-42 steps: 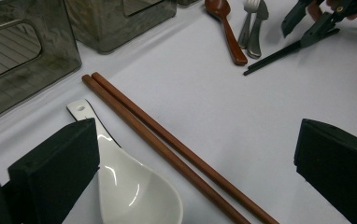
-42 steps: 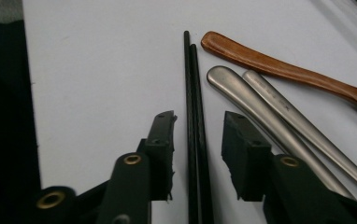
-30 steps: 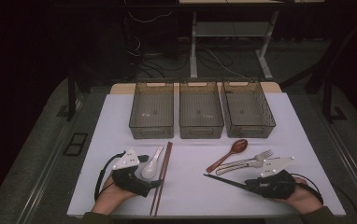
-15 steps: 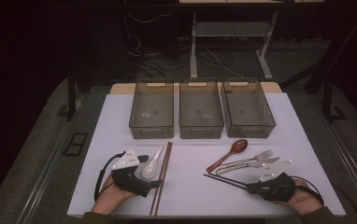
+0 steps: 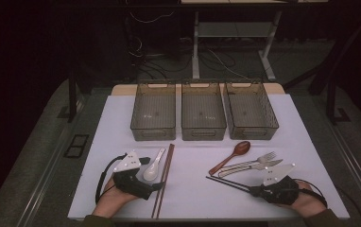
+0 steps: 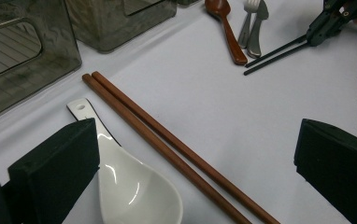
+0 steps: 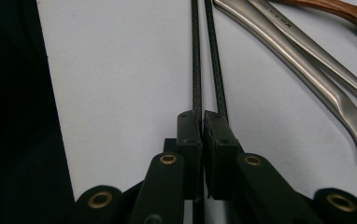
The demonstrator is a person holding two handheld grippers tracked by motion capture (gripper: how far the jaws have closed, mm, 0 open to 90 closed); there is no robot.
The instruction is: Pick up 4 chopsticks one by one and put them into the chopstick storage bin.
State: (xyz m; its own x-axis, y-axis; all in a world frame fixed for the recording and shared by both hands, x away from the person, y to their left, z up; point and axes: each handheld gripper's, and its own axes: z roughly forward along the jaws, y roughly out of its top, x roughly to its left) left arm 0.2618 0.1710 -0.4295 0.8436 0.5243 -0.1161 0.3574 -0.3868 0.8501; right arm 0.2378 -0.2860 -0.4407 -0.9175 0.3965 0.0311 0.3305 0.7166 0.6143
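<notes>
My left gripper [image 5: 151, 175] [image 6: 195, 140] rests on the white table near its front left, jaws wide open. Between them lie a white ceramic spoon [image 5: 153, 164] [image 6: 134, 191], close to the left jaw, and a pair of brown wooden chopsticks [image 5: 164, 177] [image 6: 167, 142]. At the front right my right gripper [image 5: 253, 189] [image 7: 202, 122] is shut on a pair of thin black chopsticks [image 5: 228, 182] [image 7: 196, 56] [image 6: 274, 51], which point left, low over the table. Beside them lie a wooden spoon [image 5: 230, 156] [image 7: 349, 11], a fork [image 5: 259, 160] and a knife [image 5: 254, 166] [image 7: 307, 60].
Three empty smoky see-through bins [image 5: 153, 113] [image 5: 203, 112] [image 5: 250, 111] stand side by side at the back of the table [image 5: 193, 161]. A dark floor and a desk frame with cables lie beyond the far edge.
My right gripper has crept slightly toward the table's front edge with the black chopsticks. The left gripper has stayed put.
</notes>
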